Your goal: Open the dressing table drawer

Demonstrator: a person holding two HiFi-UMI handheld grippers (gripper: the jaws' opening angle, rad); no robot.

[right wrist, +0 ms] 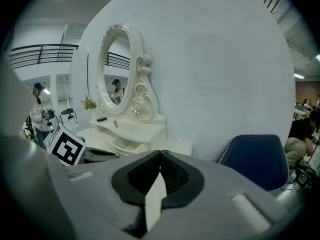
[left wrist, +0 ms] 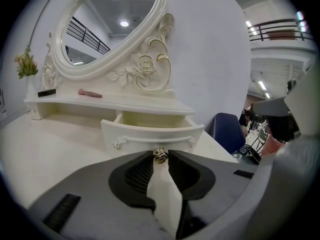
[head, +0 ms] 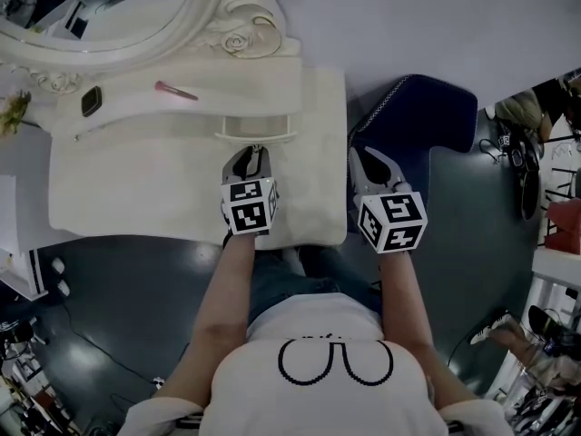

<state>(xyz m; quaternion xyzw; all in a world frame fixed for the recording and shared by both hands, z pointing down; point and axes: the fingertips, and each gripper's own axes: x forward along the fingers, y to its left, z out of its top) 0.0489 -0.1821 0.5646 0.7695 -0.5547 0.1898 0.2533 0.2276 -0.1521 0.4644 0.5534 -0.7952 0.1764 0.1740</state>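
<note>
The drawer (left wrist: 150,130) stands partly out of the dressing table, just below the mirror's (left wrist: 107,29) carved right foot. The left tool (head: 256,152) pinches the drawer's small gold knob (left wrist: 160,155) between its tips. The right tool (right wrist: 160,154), pressed together and empty, hovers right of the mirror, near a blue chair (head: 427,116).

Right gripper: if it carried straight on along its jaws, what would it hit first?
Most likely the right end of the dressing table top, just past the right gripper's shut tips. Depth is unclear; it could instead clear that edge and reach the wall.
</note>
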